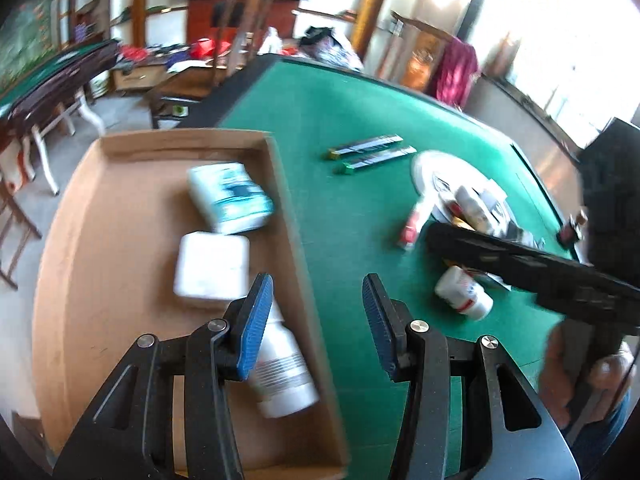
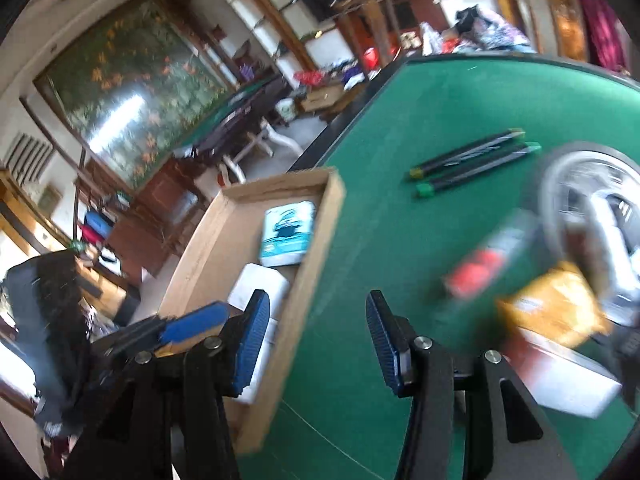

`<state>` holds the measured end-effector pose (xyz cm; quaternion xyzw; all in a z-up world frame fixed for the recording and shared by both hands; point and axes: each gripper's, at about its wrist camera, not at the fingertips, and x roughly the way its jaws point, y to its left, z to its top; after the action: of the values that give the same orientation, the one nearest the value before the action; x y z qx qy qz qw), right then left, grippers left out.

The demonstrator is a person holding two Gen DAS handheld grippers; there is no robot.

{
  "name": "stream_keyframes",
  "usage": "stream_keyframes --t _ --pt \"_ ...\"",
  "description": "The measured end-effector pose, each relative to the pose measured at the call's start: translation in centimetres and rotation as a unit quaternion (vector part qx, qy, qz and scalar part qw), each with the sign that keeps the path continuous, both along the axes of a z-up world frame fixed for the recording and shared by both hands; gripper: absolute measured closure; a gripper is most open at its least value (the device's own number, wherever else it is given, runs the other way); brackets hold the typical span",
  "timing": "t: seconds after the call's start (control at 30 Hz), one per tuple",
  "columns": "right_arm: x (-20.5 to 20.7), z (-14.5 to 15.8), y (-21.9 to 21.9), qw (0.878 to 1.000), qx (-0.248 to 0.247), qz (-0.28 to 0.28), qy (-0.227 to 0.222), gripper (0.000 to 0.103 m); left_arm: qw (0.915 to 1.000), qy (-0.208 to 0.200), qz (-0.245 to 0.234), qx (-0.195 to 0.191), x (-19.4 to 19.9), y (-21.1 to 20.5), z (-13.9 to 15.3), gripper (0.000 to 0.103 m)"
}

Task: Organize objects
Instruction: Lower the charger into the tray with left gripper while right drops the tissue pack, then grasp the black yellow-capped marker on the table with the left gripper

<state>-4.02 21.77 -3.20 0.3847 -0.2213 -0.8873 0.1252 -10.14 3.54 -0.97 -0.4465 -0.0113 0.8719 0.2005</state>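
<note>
A shallow cardboard box [image 1: 120, 216] sits at the left edge of the green table [image 1: 340, 120]. In it lie a blue-and-white tissue pack [image 1: 230, 198], a white square case [image 1: 212, 266] and a white bottle [image 1: 284, 368]. My left gripper [image 1: 316, 320] is open and empty above the box's right wall. My right gripper [image 2: 316, 344] is open and empty over the felt beside the box [image 2: 312, 248]; its body shows in the left wrist view [image 1: 520, 264]. On the felt lie a white bottle [image 1: 464, 292], a red-and-white tube [image 1: 414, 222] and two dark long sticks [image 1: 370, 152].
A white plate [image 1: 436, 168] with small items sits at the table's right, blurred in the right wrist view [image 2: 560, 184]. An orange packet [image 2: 556, 308] and a white box [image 2: 572, 380] lie near it. Chairs, another green table [image 1: 48, 68] and clutter stand beyond.
</note>
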Motion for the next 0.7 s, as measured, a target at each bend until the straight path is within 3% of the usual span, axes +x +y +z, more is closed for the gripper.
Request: stream_keyframes --t 0.2,0.33,0.47,0.53,0.7 --pt "4.8 -0.3 7.8 0.995 -0.014 -0.092 0.044 0.039 0.9979 0.010 -0.048 -0.043 -5.3 7.0 2.0 0.057" --pt "5.0 -1.7 11.6 0.985 -0.100 -0.137 0.032 0.039 0.9967 0.001 -0.052 -0.062 -10.8 11.3 2.6 0.057" --pt "4.9 -2.3 12.3 0.982 -0.106 -0.152 0.025 0.039 0.9952 0.001 -0.034 -0.091 -16.8 14.6 0.5 0.057" --pt "5.0 -2.3 12.9 0.982 -0.106 -0.157 0.025 0.039 0.9942 -0.020 -0.022 -0.103 -19.5 15.4 -1.4 0.057" --pt "5.3 -3.0 14.5 0.980 -0.121 -0.157 0.020 0.039 0.9940 -0.066 -0.032 -0.081 -22.8 15.7 -4.0 0.057"
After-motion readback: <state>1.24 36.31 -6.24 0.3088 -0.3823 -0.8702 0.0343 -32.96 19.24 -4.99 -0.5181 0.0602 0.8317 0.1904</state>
